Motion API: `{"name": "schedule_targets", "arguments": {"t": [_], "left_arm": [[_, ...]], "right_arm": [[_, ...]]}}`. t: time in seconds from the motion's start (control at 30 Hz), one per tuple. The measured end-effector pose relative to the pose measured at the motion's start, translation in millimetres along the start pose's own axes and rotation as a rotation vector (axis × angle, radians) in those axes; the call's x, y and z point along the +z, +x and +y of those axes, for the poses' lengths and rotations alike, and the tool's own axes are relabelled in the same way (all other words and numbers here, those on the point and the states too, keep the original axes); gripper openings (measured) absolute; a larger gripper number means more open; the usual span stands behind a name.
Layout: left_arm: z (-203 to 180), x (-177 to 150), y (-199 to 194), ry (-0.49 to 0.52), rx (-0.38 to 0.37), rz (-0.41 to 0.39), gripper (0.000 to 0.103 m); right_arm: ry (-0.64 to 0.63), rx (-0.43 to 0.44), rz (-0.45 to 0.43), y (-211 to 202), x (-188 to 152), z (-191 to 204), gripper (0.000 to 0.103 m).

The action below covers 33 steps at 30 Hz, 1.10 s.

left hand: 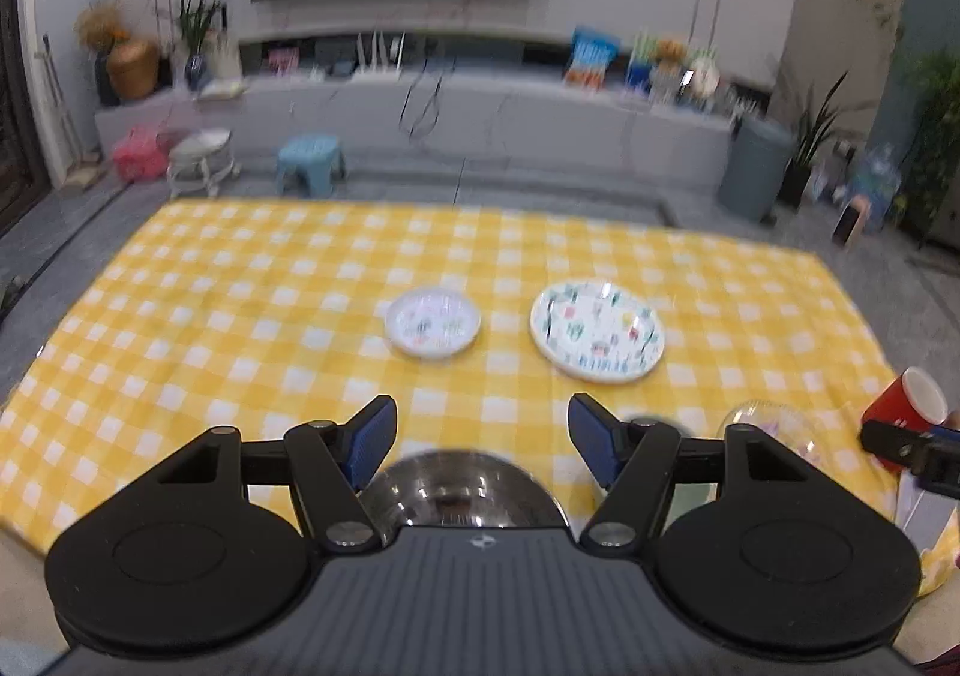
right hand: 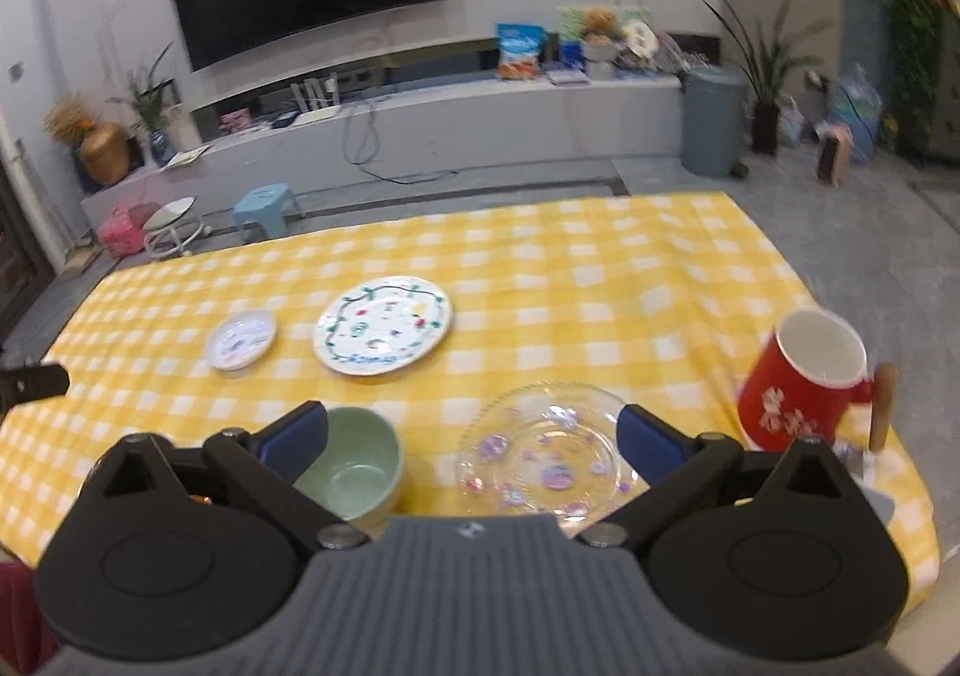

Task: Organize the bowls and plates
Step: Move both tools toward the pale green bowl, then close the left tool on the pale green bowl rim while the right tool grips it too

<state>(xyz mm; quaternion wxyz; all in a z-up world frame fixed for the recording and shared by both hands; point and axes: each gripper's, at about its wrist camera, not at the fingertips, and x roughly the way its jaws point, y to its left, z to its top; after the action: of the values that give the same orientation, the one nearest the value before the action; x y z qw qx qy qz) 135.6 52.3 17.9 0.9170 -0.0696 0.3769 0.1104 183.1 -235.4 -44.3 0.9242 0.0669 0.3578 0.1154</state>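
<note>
A: Both claws stand apart and hold nothing. The left claw (left hand: pixel 482 439) hangs over the shiny round steel bowl (left hand: pixel 459 490) at the near edge of the worktop with the yellow checked cloth (left hand: pixel 240 280).

B: And the right claw (right hand: pixel 471 439)?

A: Above the clear glass plate with purple flowers (right hand: pixel 543 451), beside the pale green bowl (right hand: pixel 354 466). I think bowls should go together first. Take the rim squarely, because steel is slippery.

B: Mind the red mug (right hand: pixel 801 382) close by.
</note>
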Motion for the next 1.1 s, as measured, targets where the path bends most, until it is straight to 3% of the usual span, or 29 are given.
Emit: {"name": "schedule_targets", "arguments": {"t": [0.17, 0.3, 0.4, 0.63, 0.83, 0.93, 1.03, 1.1], "left_arm": [[-19.7, -1.6, 16.9, 0.086, -0.063, 0.033, 0.074], [-36.6, -0.7, 29.6, 0.158, -0.067, 0.041, 0.074], [-42.7, 4.4, 43.5, 0.175, -0.081, 0.060, 0.074], [-31.8, 3.3, 99.6, 0.100, -0.129, 0.213, 0.072], [-30.1, -8.9, 134.0, 0.055, -0.279, 0.309, 0.072], [-35.4, -12.2, 140.7, 0.060, -0.288, 0.310, 0.070], [-37.5, -12.2, 145.1, 0.052, -0.296, 0.307, 0.069], [-40.1, -11.5, 143.7, 0.061, -0.274, 0.276, 0.069]], "right_arm": [[0.125, 0.094, 0.048, 11.8, -3.0, -17.4, 0.100], [0.138, 0.099, 0.062, 23.6, -7.6, -16.5, 0.099], [0.165, 0.132, 0.083, 34.7, -11.6, -14.1, 0.093], [0.147, 0.148, 0.132, 60.8, -23.3, 6.0, 0.081], [0.150, 0.168, 0.172, 87.6, -35.8, 22.6, 0.069], [0.159, 0.165, 0.185, 100.7, -41.6, 29.7, 0.066], [0.178, 0.131, 0.182, 109.1, -47.4, 35.0, 0.055], [0.165, 0.089, 0.180, 114.4, -51.6, 39.5, 0.054]]}}
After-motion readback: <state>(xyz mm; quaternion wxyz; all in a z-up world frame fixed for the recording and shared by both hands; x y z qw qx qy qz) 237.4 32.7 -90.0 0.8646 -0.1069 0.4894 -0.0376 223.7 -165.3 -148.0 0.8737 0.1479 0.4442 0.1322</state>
